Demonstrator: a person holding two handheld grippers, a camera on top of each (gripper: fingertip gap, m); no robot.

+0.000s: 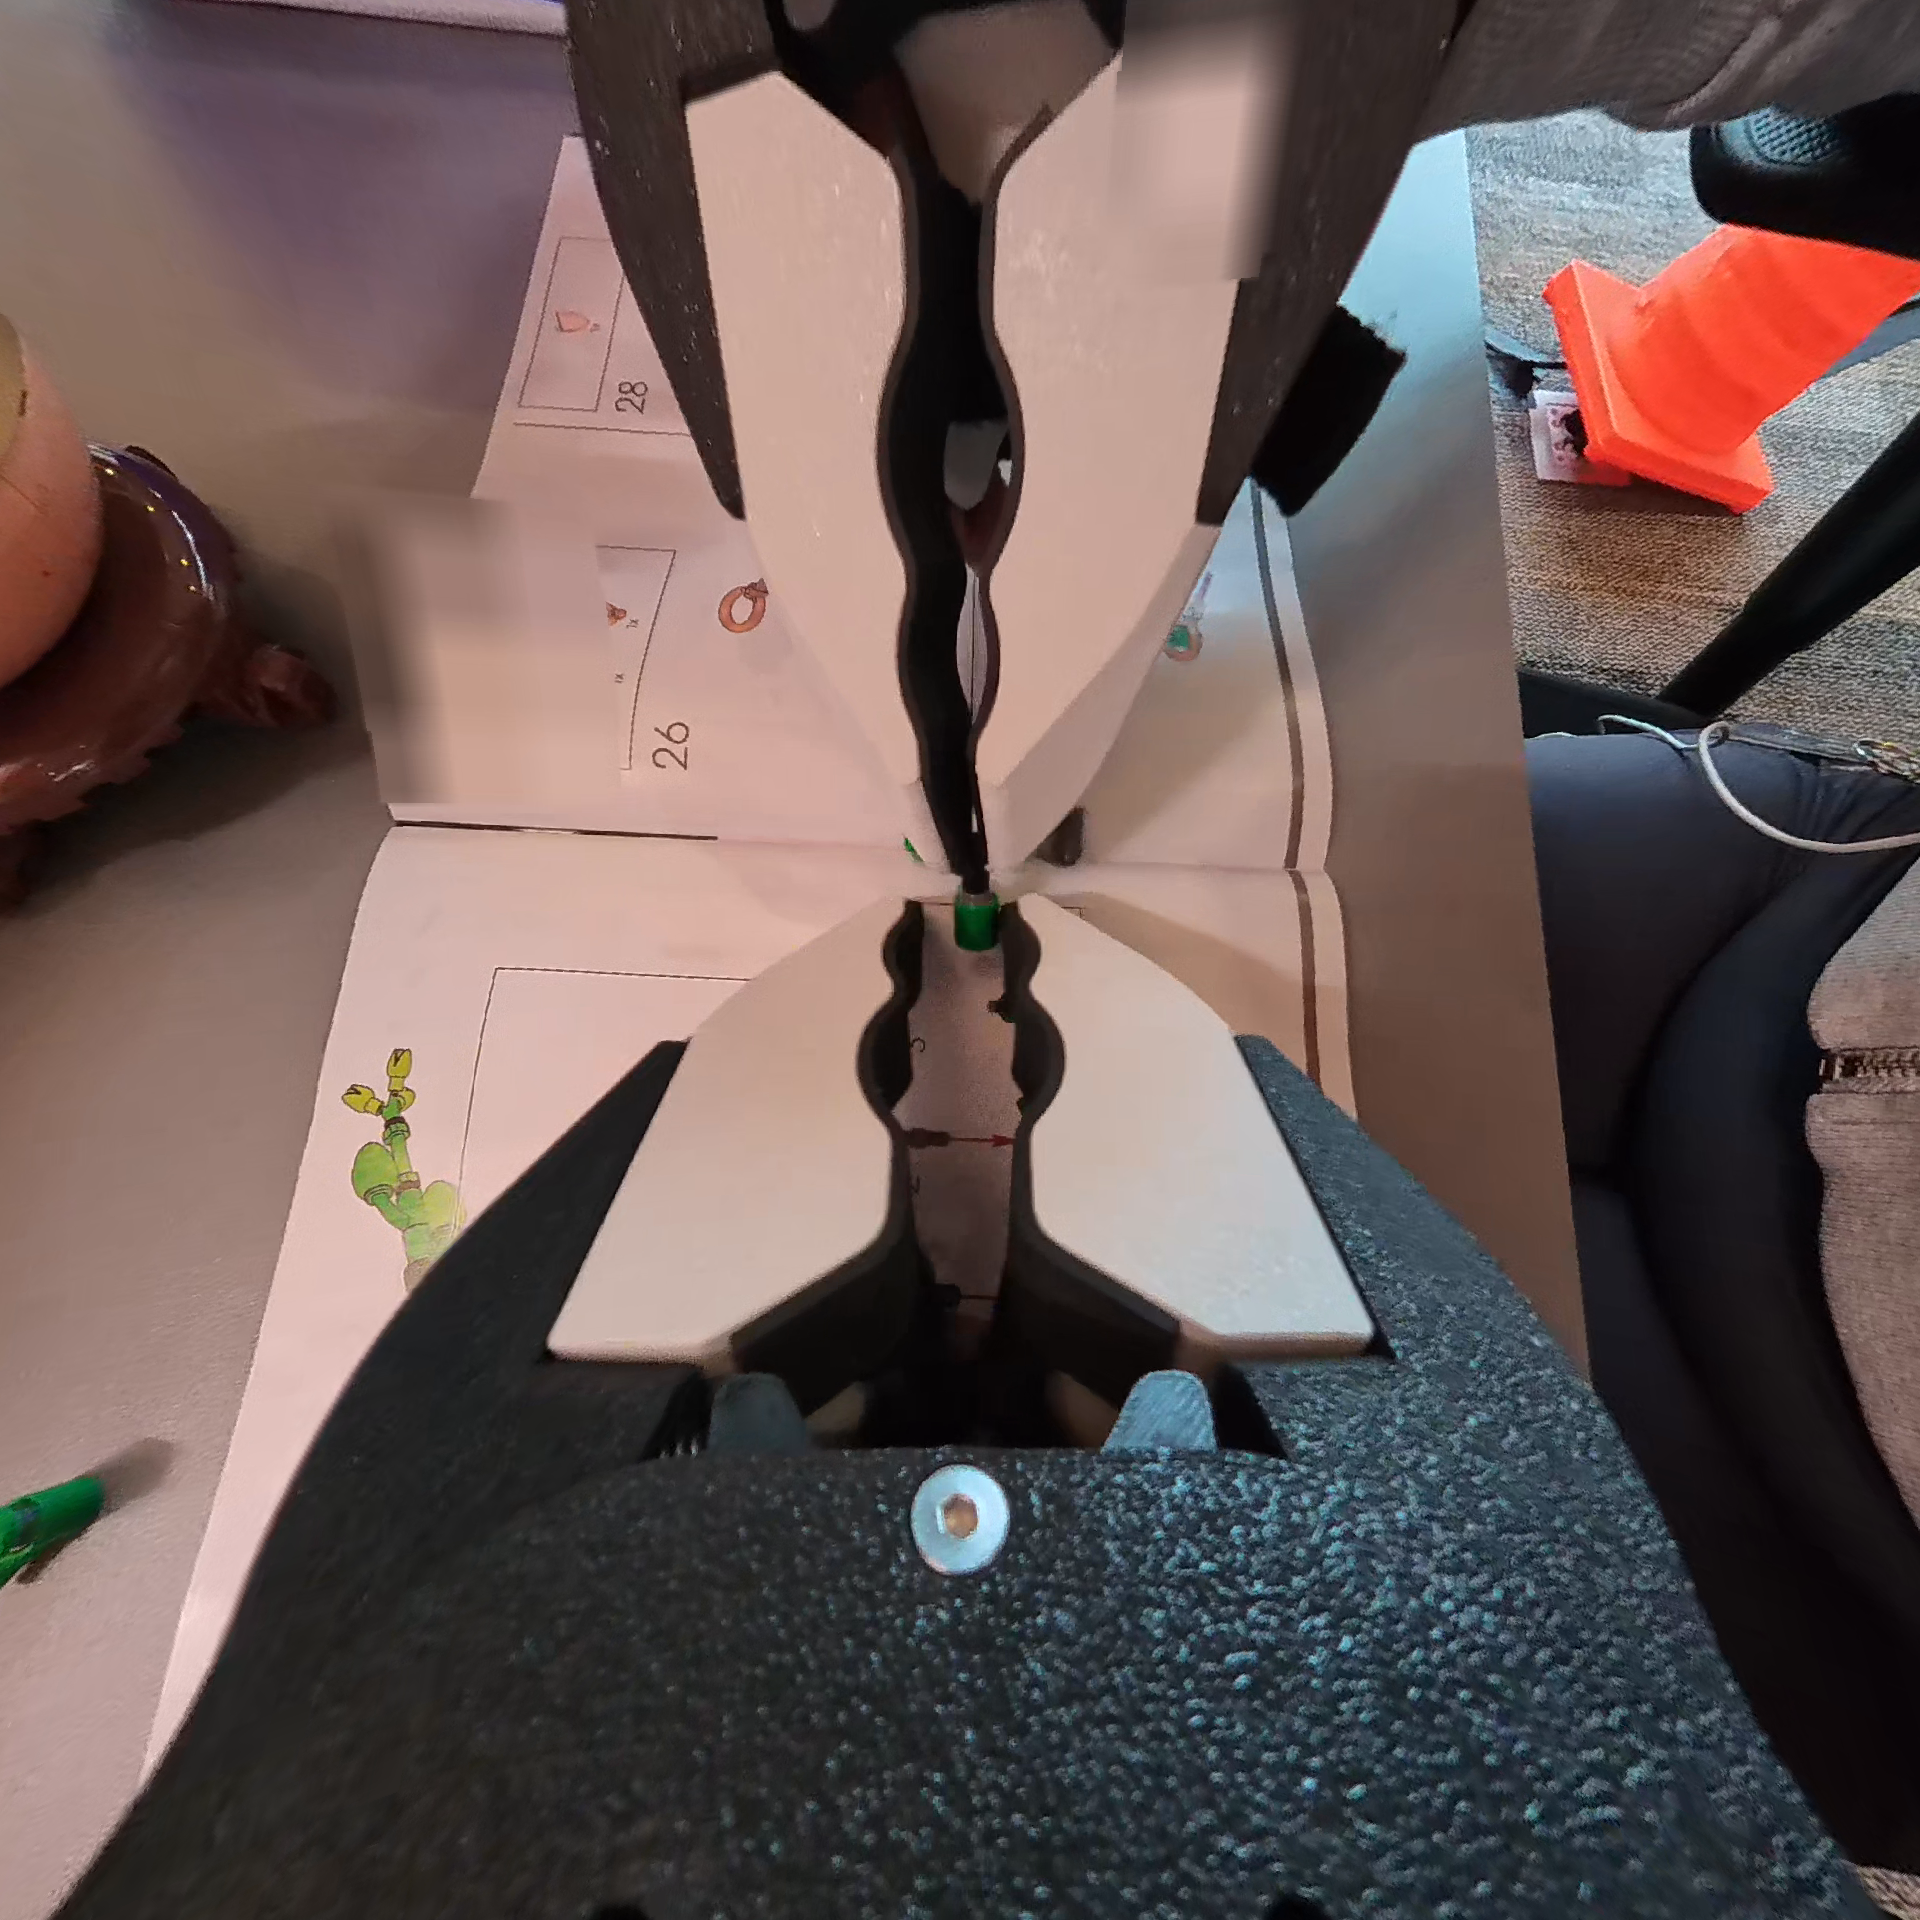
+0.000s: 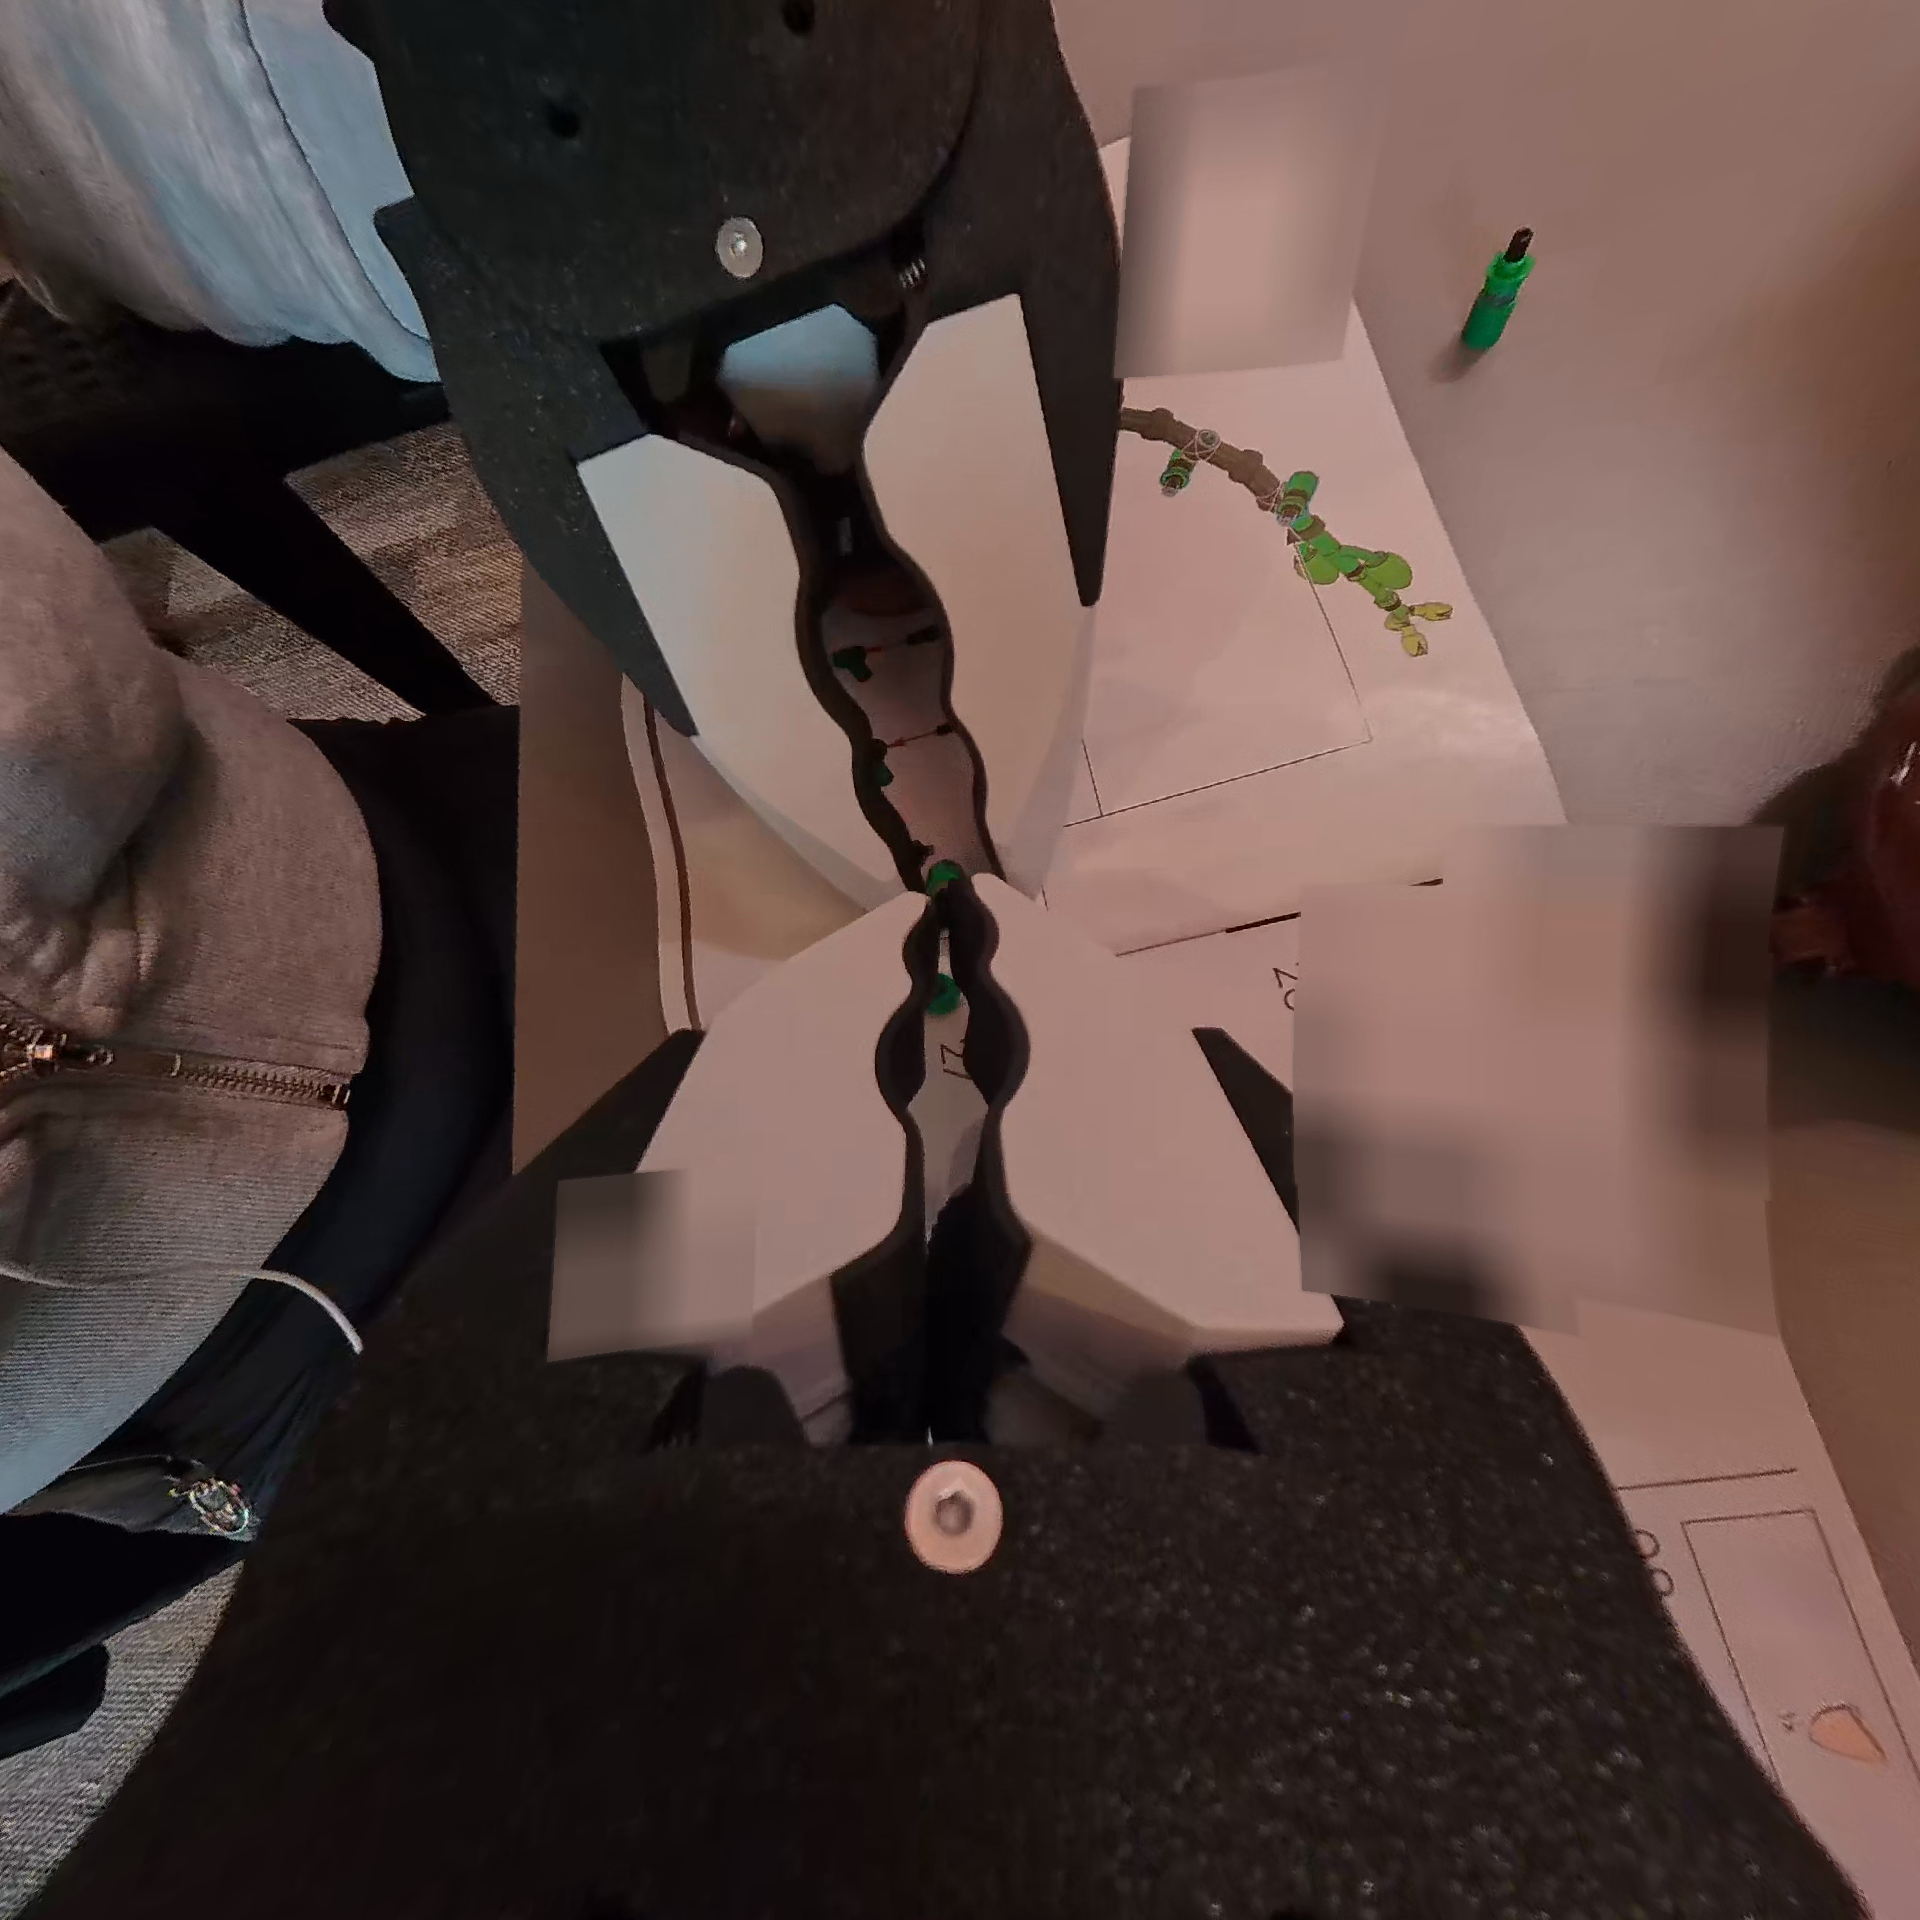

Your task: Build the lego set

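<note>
Grey tabletop (image 1: 156,1039) is carrying an open picture booklet (image 1: 623,914); carpeted floor is showing beyond the edge, with an orange cone (image 1: 1704,353) on it.

Left wrist view: left gripper (image 1: 961,920) is hanging over the booklet's fold with its jaws parted; a small green peg (image 1: 977,928) is standing between its tips, lying against the right-hand pad (image 1: 1023,935) with daylight showing on the other side, so nothing is being squeezed here; right gripper (image 1: 971,852) is coming in from the far side, tip to tip, clamped on the peg's thin black end; a brown glossy figure (image 1: 125,644) is sitting well off to the left; a spare green peg (image 1: 42,1512) is lying on the table beside the booklet.

Right wrist view: right gripper (image 2: 940,909) is showing its pads pressed together at the very tips, the peg's green barrel poking out just beyond them and sitting in the mouth of the left gripper; the spare peg is lying far up the table; a grey zipped jacket (image 2: 156,987) is filling the left edge.

Judgement: this is a thin tip-pinch, so the peg could be pivoting easily; both left pads want to be meeting the green barrel squarely, gently, with the two grippers kept in line.
</note>
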